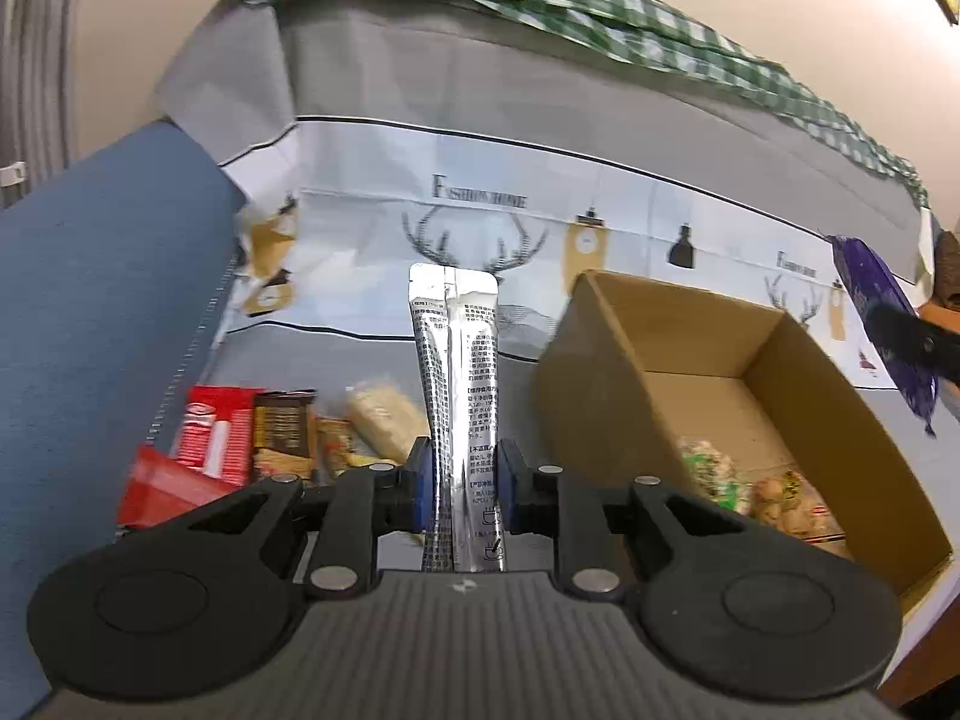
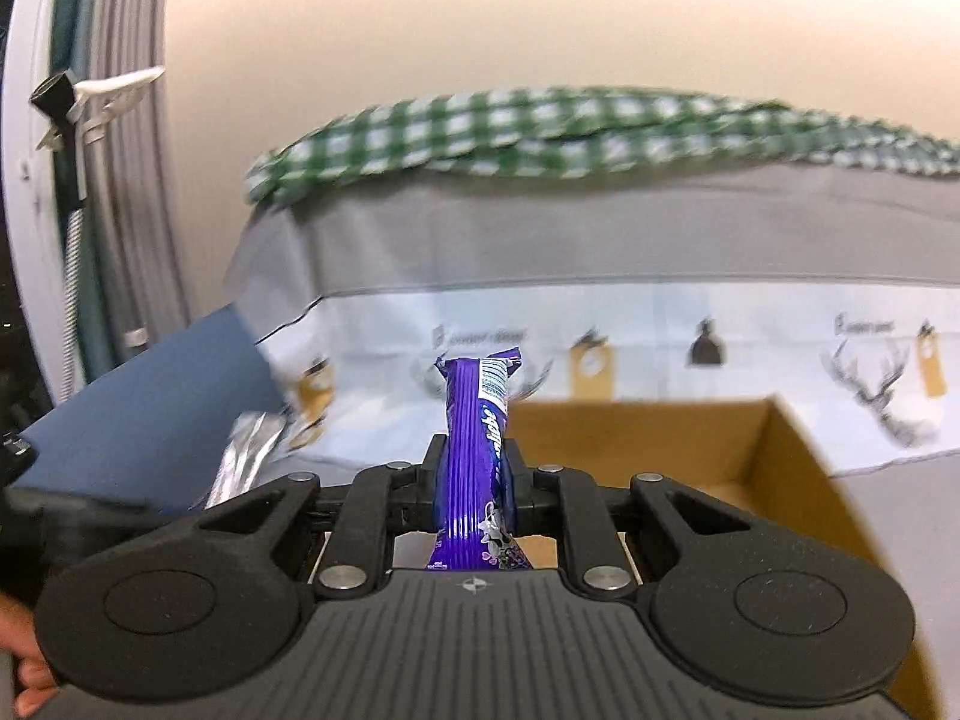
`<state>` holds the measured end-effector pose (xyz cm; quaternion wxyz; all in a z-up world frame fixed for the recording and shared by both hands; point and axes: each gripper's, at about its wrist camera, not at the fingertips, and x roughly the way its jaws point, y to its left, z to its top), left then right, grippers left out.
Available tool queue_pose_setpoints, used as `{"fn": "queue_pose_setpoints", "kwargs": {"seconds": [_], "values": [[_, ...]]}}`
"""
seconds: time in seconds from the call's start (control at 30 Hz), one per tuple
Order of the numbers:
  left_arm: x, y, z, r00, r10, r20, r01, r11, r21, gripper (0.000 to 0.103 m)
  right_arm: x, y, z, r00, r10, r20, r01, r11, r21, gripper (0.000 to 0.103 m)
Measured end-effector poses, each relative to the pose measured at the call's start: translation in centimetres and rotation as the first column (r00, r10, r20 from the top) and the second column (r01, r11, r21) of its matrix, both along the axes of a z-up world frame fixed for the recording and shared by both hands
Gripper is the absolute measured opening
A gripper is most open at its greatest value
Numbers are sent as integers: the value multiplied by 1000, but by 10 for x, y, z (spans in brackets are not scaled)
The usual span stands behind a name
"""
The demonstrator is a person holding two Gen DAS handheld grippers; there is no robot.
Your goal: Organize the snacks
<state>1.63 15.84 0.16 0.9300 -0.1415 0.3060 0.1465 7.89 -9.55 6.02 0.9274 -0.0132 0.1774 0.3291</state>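
**Q:** Between the jaws of the left gripper (image 1: 462,489), what is held, and how will it handle?

**A:** 2 silver stick sachets (image 1: 454,396), side by side. The blue pads (image 1: 422,483) are closed on their lower part, and the long upper part stands up ahead of the jaws. I judge them light, thin and a little slippery because of the foil. They bend easily, so a hold near the middle is better than one at the end.

**Q:** What lies to the left of these jaws?

**A:** A loose group of snacks on the cloth: a red packet (image 1: 210,438), a brown bar (image 1: 283,429) and a pale bag (image 1: 384,420). All look small and soft.

**Q:** And to the right?

**A:** The cardboard box (image 1: 798,360), open at the top, with 2 wrapped snacks (image 1: 750,489) already on its floor. Its walls are stiff, but it is probably light and could slide if pushed.

**Q:** The right gripper (image 2: 475,489)?

**A:** Its jaws are closed on a purple bar (image 2: 477,450), which stands upright between them. The box is just behind and to the right of these jaws. The wrapper is glossy, so I expect it can slip; the bar inside may break under a hard squeeze.
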Motion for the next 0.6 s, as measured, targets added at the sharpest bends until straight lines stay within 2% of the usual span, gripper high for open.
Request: {"fn": "queue_pose_setpoints", "kwargs": {"seconds": [0.1, 0.23, 0.6], "values": [[6, -11, 1, 1000, -17, 13, 17, 1000, -1, 24, 20, -21, -9, 999, -55, 3, 55, 998, -6, 17], [13, -21, 3, 999, -24, 40, 24, 1000, 2, 24, 41, -45, -32, 986, -130, -105, 129, 992, -16, 17], [32, -50, 18, 985, -18, 173, 22, 1000, -19, 24, 52, -71, -37, 985, -160, -68, 158, 987, -33, 17]]}}
